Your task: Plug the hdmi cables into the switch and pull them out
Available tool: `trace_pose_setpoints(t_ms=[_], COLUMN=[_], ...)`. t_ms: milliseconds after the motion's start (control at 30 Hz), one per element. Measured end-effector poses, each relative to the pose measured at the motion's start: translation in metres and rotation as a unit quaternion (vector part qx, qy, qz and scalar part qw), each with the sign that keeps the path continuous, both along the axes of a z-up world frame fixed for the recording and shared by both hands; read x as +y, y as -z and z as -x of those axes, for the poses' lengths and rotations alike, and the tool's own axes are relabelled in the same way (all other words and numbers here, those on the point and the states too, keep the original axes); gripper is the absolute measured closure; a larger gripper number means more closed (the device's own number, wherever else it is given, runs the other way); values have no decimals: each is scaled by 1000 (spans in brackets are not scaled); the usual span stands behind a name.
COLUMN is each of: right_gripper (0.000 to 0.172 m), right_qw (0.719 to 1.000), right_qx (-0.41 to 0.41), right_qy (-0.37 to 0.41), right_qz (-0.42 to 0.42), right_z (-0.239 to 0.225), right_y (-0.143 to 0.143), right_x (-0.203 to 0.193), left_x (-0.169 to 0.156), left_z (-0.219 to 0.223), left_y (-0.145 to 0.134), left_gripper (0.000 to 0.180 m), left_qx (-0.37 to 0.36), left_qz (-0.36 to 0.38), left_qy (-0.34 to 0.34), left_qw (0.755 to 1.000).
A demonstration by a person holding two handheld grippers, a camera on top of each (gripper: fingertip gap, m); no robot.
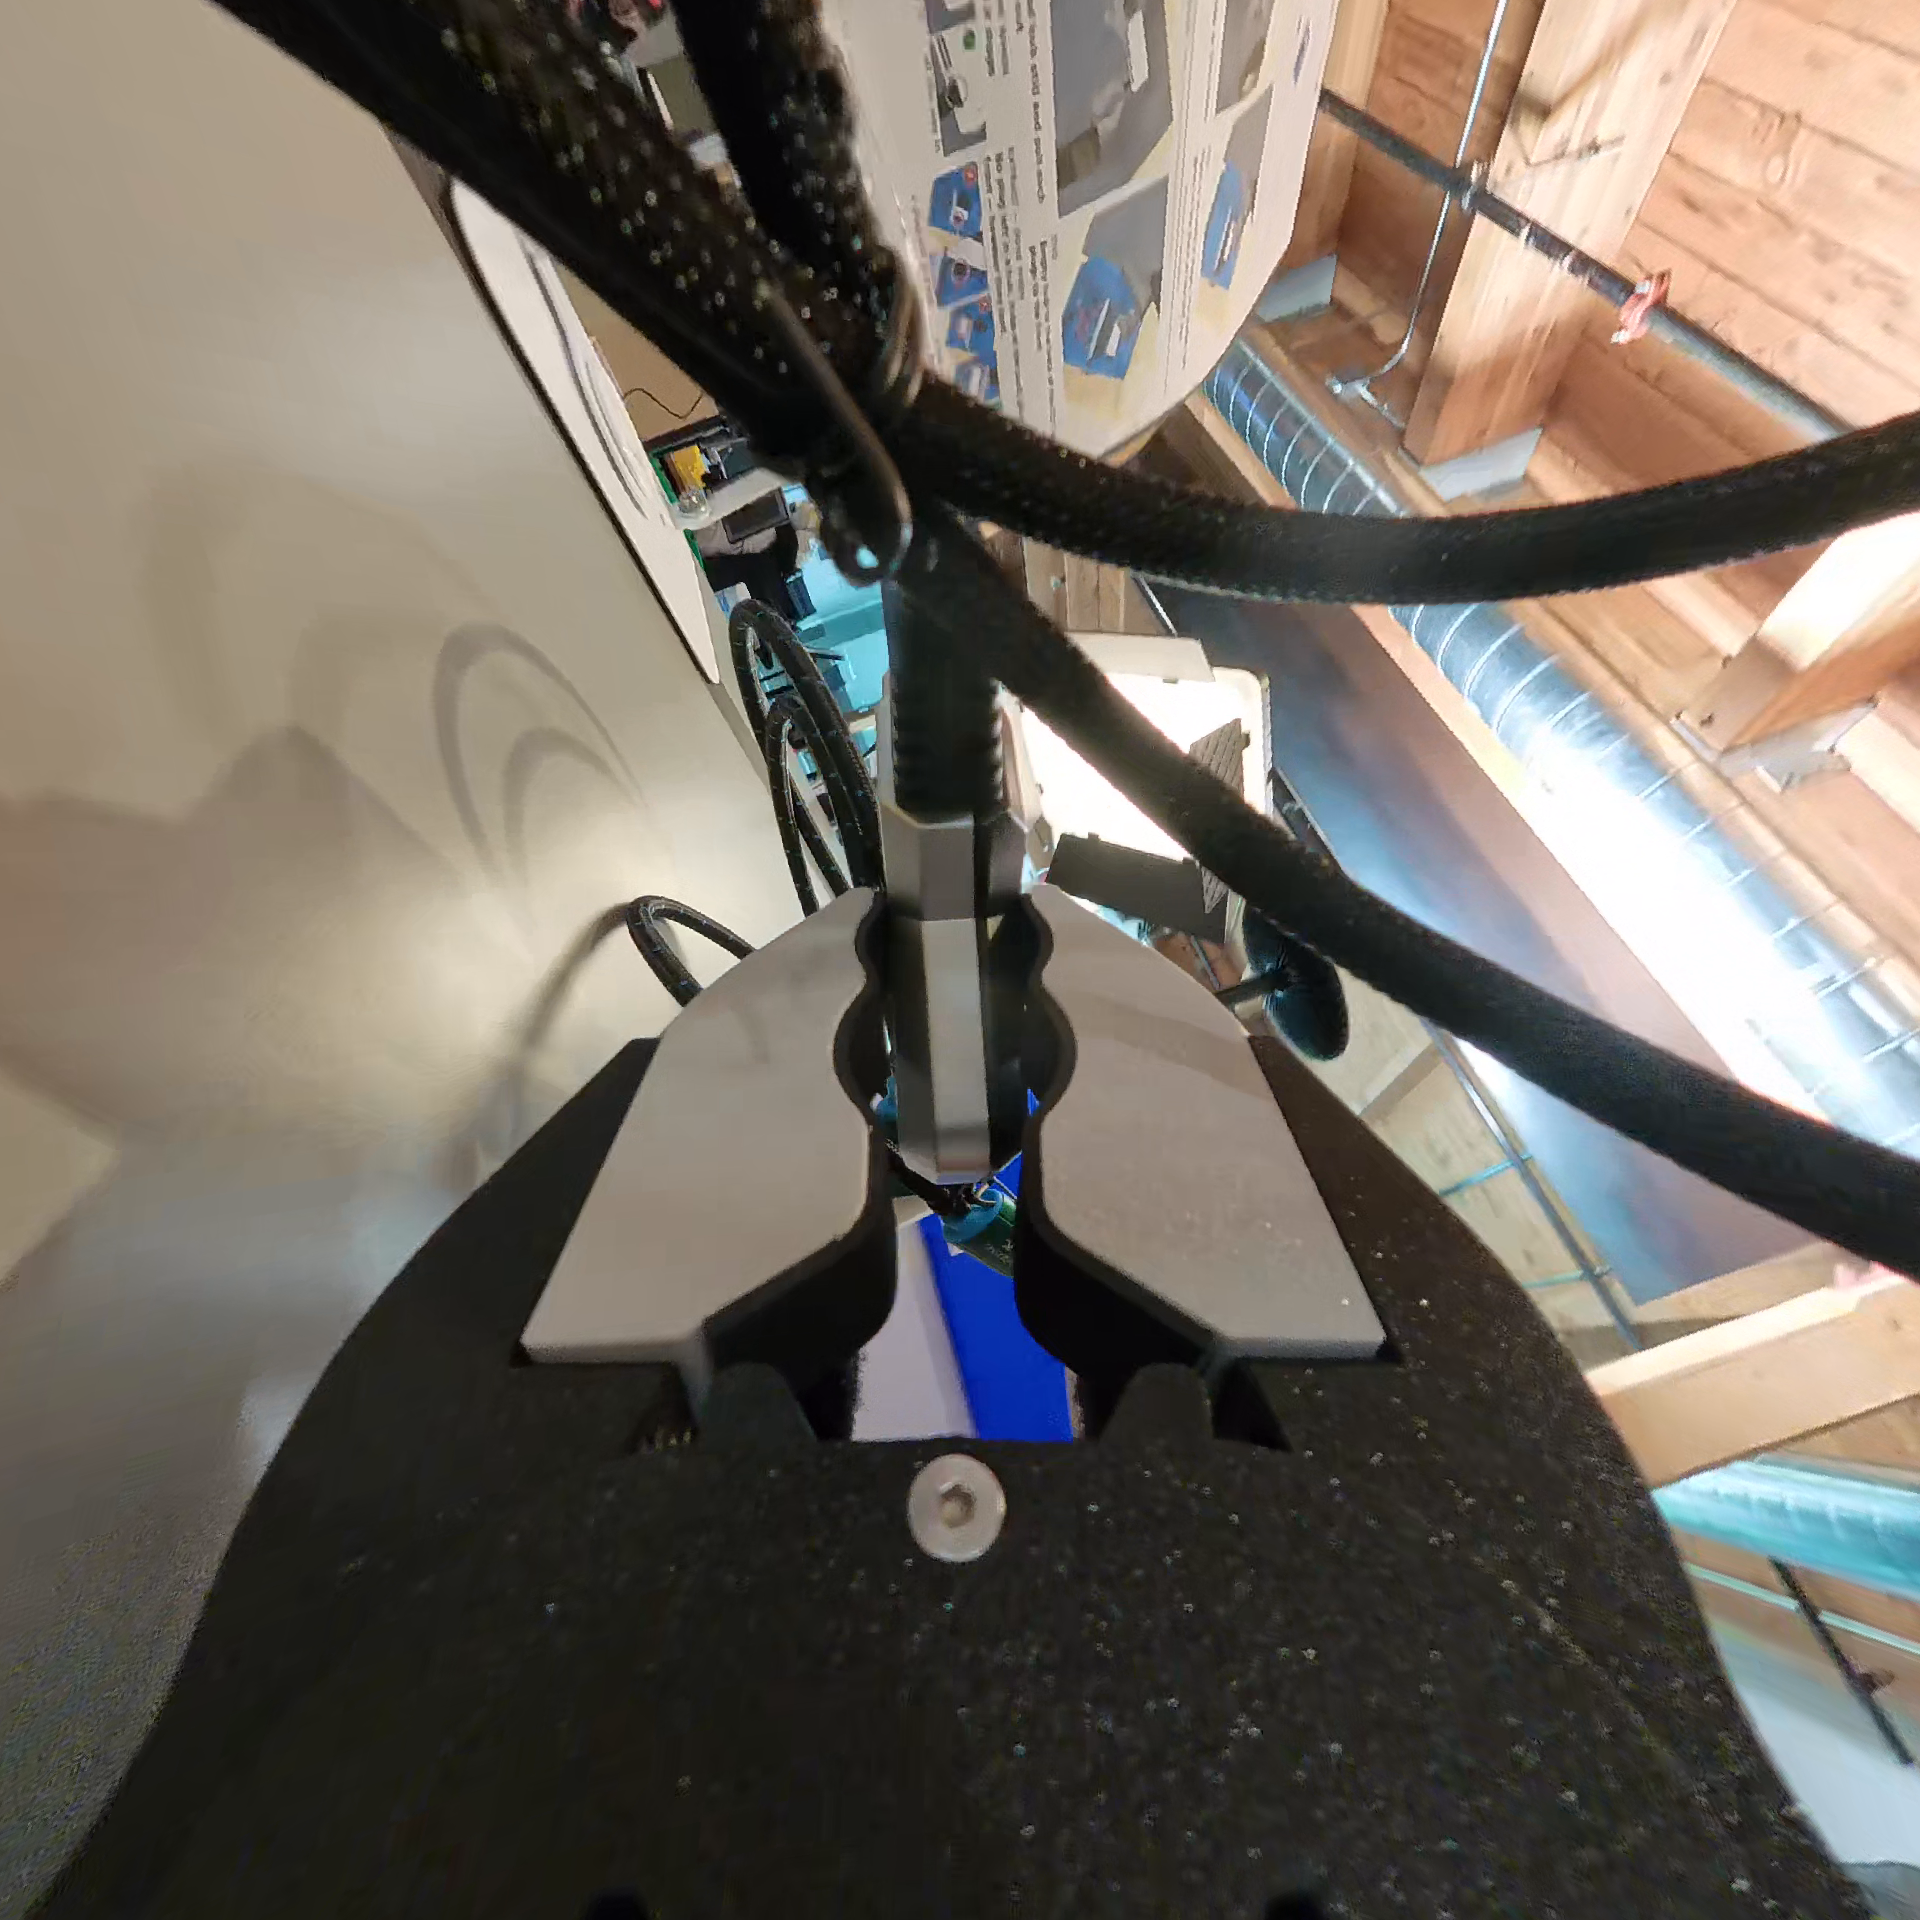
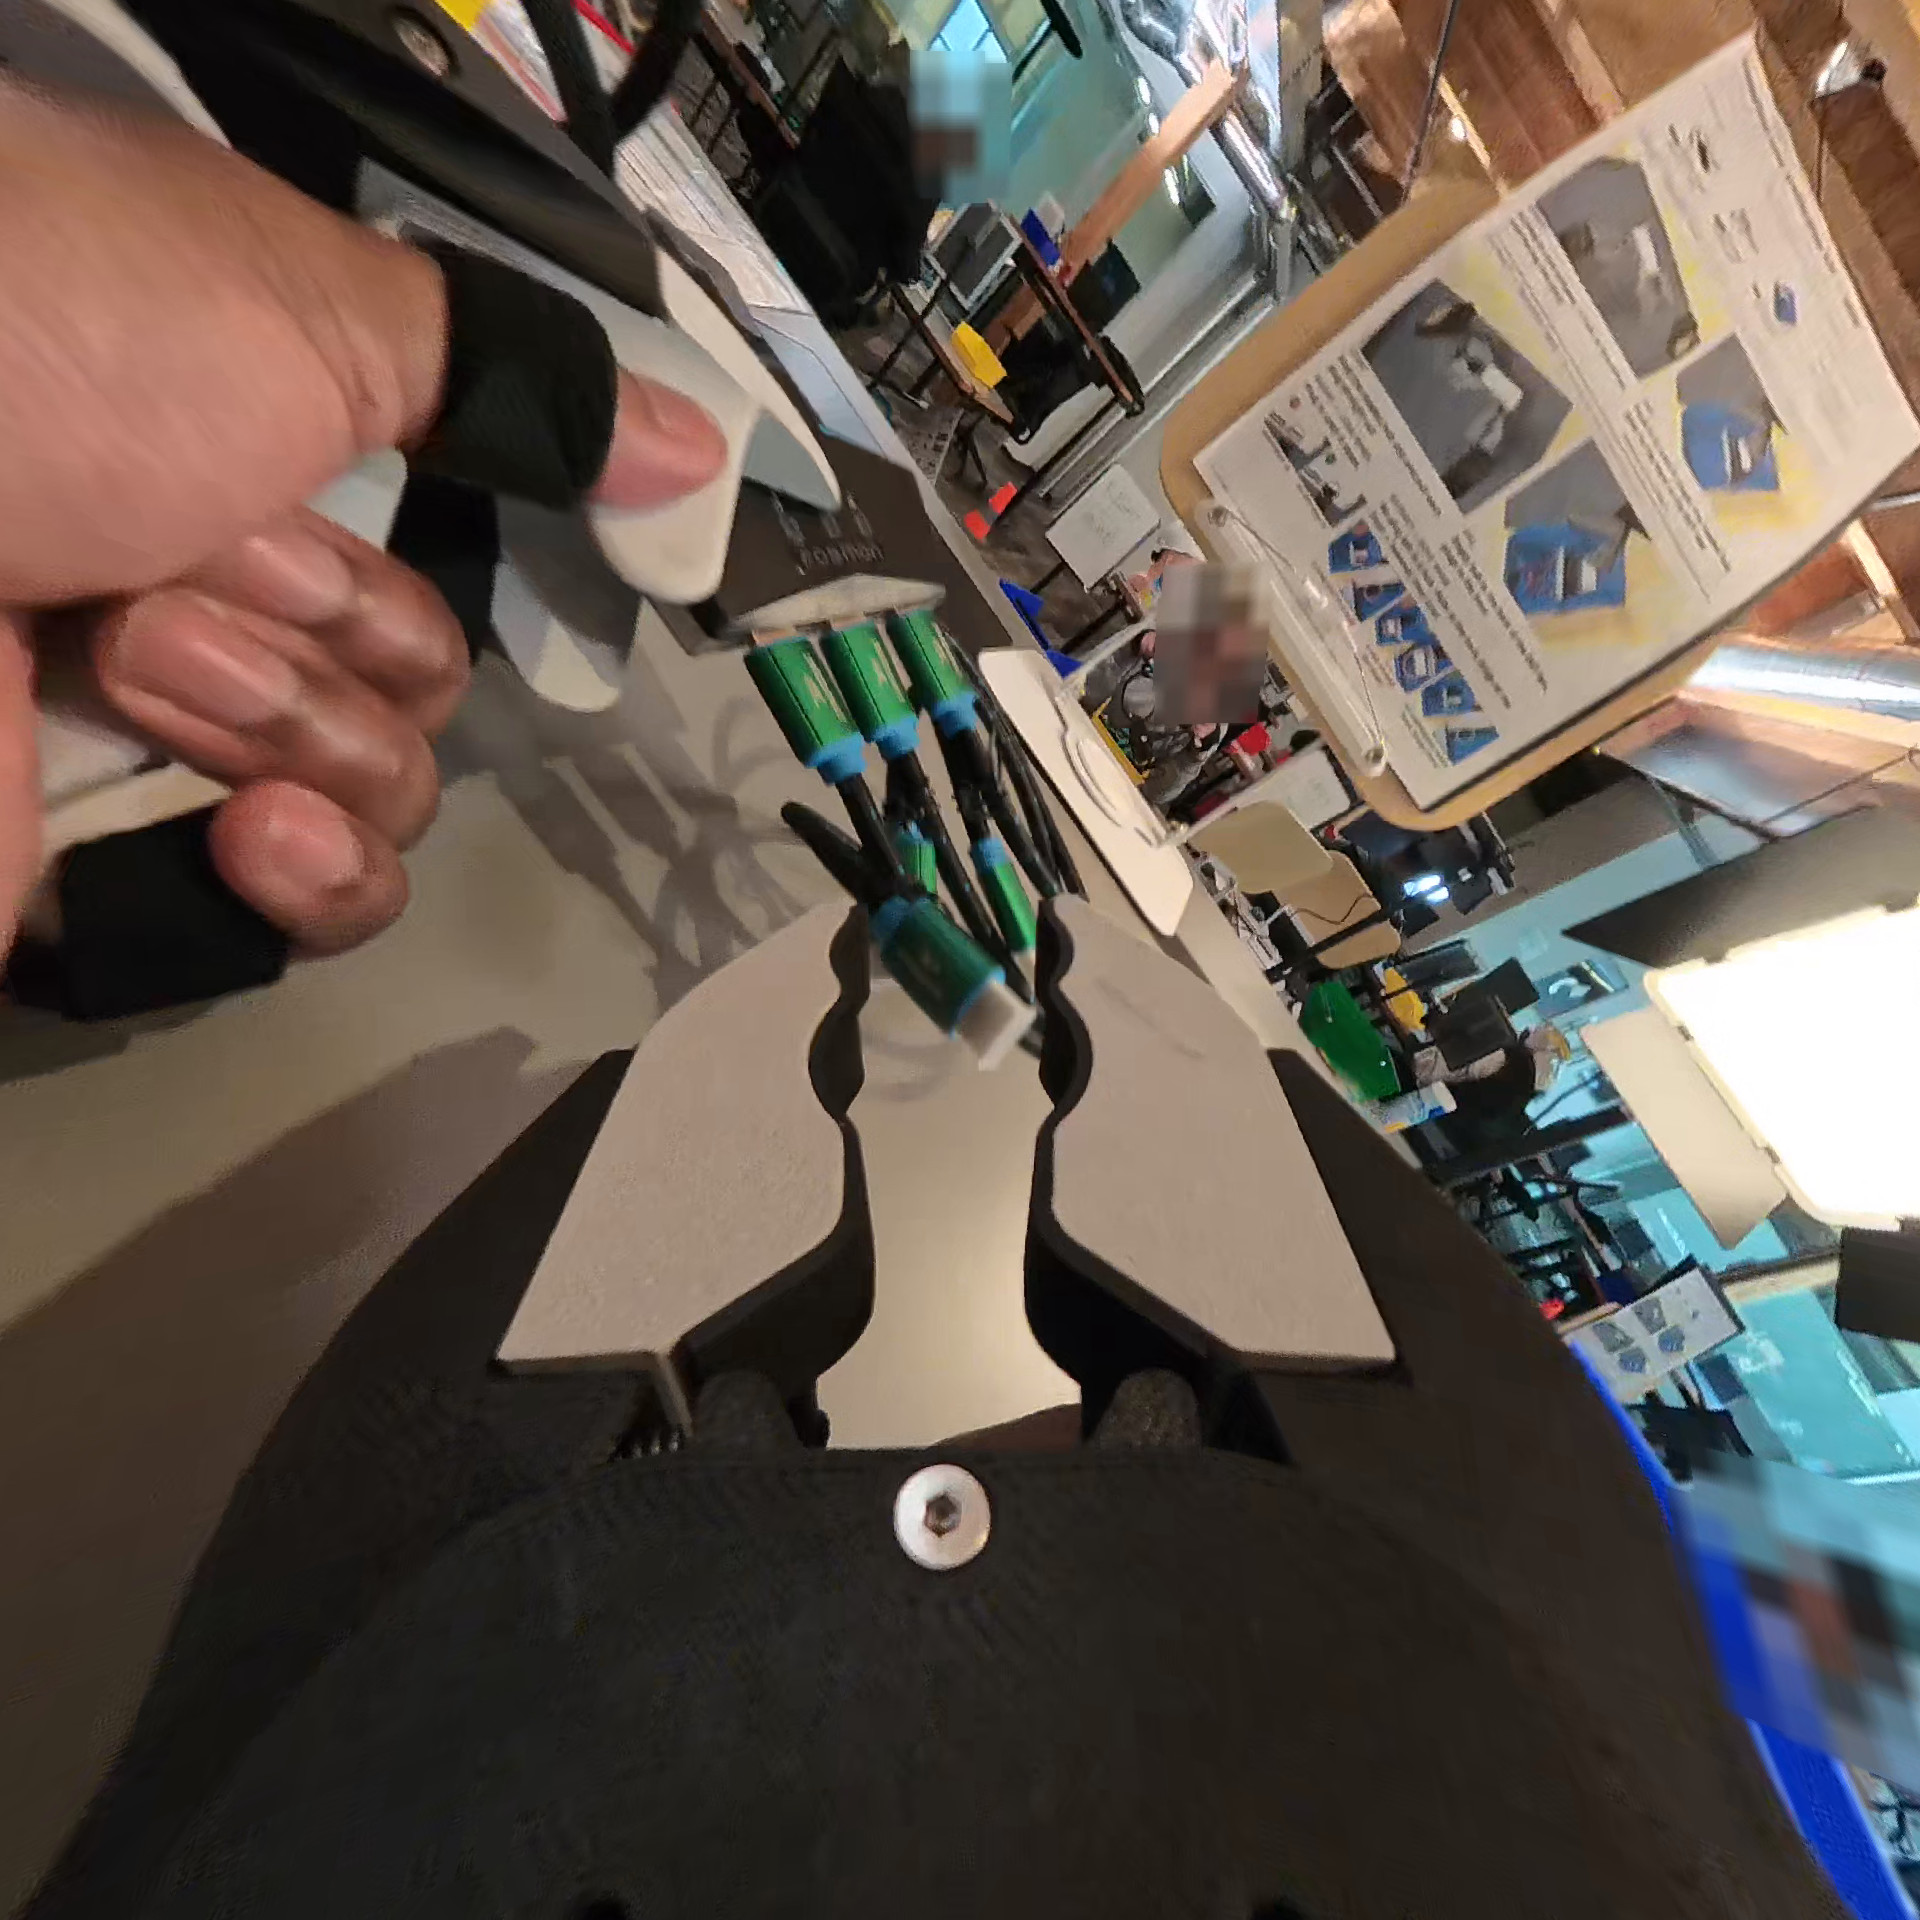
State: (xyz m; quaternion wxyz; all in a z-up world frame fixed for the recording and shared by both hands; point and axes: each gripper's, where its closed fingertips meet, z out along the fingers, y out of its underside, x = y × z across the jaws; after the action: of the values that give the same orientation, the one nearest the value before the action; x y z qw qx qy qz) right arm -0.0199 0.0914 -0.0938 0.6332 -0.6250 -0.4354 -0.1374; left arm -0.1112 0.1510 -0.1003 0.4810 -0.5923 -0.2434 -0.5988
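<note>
My left gripper (image 1: 945, 935) is shut on a flat grey hub (image 1: 940, 1018), seen edge-on, with a black ribbed cable leaving its far end. In the right wrist view a hand (image 2: 208, 416) holds that gripper, and the hub (image 2: 810, 551) carries three green plugs (image 2: 873, 675) with black cords. My right gripper (image 2: 951, 966) is open just below them. A loose green plug with a white tip (image 2: 940, 971) lies tilted and blurred between its fingertips, and the pads do not press on it. Another green plug (image 2: 1006, 899) hangs just behind.
Thick black sleeved cables (image 1: 1351, 540) cross in front of the left gripper. A clipboard with a printed sheet (image 2: 1538, 436) hangs at the upper right. A white stand (image 2: 1091, 769) sits on the pale table (image 2: 312, 1091). Benches and people fill the background. My right fingertips sit around 11 centimetres from my left ones.
</note>
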Motion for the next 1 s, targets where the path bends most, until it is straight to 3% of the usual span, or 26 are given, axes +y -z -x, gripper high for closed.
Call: trace_pose_setpoints(t_ms=[100, 333, 600, 1000], right_gripper=[142, 140, 160, 163], right_qw=[999, 981, 986, 982], right_qx=[-26, -104, -121, -164], right_qy=[-11, -14, -44, -46], right_qz=[18, 162, 107, 84], right_z=[14, 5, 19, 25], right_y=[-3, 41, 35, 37], right_x=[9, 29, 33, 37], left_x=[-1, -5, -6, -8], left_z=[-7, -13, -19, -20], left_y=[-5, -13, -9, -6], left_gripper=[160, 160, 159, 158], left_qx=[35, 43, -8, -14], left_qz=[-18, -47, -42, -30], left_qy=[15, 38, 75, 78], left_qw=[999, 997, 996, 996])
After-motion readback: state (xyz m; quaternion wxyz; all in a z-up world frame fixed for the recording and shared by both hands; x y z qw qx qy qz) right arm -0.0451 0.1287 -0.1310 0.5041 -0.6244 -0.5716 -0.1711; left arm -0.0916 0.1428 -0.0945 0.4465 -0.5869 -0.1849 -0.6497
